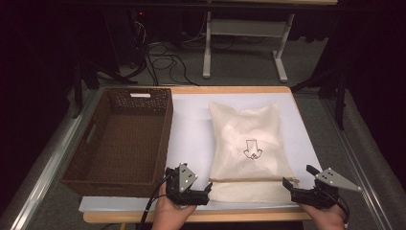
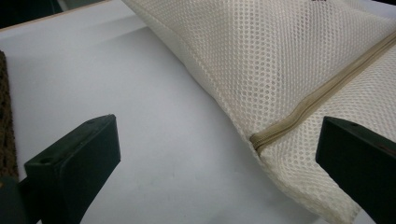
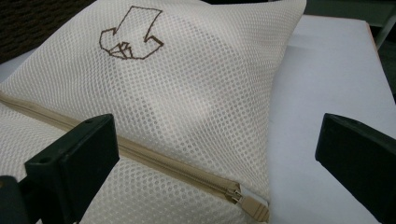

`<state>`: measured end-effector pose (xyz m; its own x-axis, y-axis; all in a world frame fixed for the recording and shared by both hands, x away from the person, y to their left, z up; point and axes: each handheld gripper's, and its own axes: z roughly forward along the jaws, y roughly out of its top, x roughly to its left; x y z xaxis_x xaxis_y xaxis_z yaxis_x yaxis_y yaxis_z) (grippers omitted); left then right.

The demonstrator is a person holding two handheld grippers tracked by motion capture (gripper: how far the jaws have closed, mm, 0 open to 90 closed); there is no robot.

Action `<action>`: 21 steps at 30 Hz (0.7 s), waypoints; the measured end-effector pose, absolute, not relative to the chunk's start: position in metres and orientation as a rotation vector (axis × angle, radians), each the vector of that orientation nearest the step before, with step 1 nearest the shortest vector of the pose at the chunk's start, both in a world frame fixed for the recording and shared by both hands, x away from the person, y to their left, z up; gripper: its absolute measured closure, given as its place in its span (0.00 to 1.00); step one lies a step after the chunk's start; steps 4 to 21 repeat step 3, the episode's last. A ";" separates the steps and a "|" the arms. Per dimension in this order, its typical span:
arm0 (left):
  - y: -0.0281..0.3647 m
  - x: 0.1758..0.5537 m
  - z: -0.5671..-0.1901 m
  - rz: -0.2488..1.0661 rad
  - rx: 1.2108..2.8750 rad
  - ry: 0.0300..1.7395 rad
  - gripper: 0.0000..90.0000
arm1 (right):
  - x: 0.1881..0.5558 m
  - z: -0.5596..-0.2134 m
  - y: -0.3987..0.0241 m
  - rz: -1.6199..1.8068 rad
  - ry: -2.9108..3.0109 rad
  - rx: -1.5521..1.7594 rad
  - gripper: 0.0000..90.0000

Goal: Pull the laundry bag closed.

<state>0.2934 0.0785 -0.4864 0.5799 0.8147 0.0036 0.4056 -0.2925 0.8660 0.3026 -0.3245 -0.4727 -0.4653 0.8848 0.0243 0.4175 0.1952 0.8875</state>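
A cream mesh bag (image 1: 249,143) with a brown stitched emblem (image 1: 251,148) lies flat on the white table cover (image 1: 191,124). A tan zipper (image 1: 253,180) runs across its near end. My left gripper (image 1: 207,192) sits at the bag's near left corner, open, touching nothing. In the left gripper view the gripper (image 2: 217,135) frames the zipper's end (image 2: 261,137) and bare cover. My right gripper (image 1: 297,175) is at the near right corner, open. In the right gripper view the gripper (image 3: 217,135) spans the bag's corner (image 3: 187,84) and the zipper pull (image 3: 250,203) without pressing on them.
An empty brown wicker basket (image 1: 163,139) stands on the table's left half, its right wall close to the bag and to my left gripper. The table's wooden front edge (image 1: 215,216) runs just below both hands. Cables and a desk frame lie on the floor beyond.
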 end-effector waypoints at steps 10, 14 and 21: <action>0.078 0.293 -0.486 0.579 1.907 0.977 0.01 | 0.302 -0.472 -0.326 1.228 1.966 1.213 0.00; 0.078 0.293 -0.486 0.579 1.907 0.977 0.01 | 0.302 -0.472 -0.326 1.228 1.966 1.213 0.00; 0.078 0.293 -0.486 0.579 1.907 0.977 0.01 | 0.302 -0.472 -0.326 1.228 1.966 1.213 0.00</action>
